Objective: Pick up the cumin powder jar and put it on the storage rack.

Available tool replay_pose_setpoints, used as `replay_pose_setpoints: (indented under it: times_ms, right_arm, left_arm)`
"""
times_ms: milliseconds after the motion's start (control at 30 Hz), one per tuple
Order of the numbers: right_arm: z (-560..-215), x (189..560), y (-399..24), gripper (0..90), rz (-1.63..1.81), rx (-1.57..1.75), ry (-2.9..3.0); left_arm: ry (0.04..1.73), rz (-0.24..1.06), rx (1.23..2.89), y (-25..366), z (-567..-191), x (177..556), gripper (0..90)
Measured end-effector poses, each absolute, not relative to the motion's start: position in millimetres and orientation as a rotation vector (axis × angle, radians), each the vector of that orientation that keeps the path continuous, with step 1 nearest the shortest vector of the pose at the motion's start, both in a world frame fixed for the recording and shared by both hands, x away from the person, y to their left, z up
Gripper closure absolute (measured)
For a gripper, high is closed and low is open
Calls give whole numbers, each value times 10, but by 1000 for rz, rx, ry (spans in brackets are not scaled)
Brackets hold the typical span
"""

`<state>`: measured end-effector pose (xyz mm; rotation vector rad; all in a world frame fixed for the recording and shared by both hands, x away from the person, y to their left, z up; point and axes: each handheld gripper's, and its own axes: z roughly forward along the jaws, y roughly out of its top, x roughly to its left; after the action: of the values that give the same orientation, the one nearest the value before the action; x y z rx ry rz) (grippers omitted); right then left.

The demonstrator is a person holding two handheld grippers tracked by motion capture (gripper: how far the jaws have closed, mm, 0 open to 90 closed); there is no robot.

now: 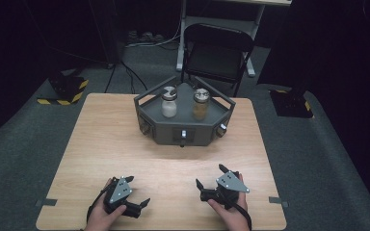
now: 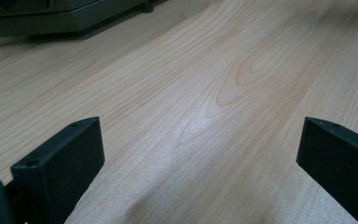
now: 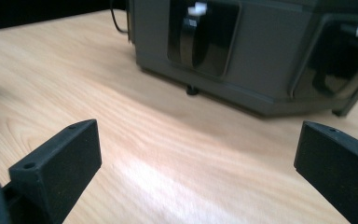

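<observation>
Jars: the white jar [image 1: 168, 104] and the amber jar [image 1: 201, 105] stand side by side on top of the grey rack [image 1: 183, 129] at the table's far middle, well apart from your hands.
Left claw [image 1: 138, 192]: spread, empty, resting low near you.
Right claw [image 1: 210, 182]: spread, empty, aimed at the rack's front.
Hidden: jar contents and the rack's front knobs are too small to make out.

No readable text, labels, brands, numbers or signs on anything here.
</observation>
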<state>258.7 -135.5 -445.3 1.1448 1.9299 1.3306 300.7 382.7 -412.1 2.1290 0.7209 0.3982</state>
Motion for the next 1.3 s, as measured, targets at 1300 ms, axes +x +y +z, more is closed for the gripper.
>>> replay_pose_setpoints:
  times_ms: [1300]
  right_arm:
    - [-4453, 2596, -1384, 8, 1195, 1078, 2148]
  left_arm:
    - [653, 402, 2239, 3654, -4058, 3079, 12]
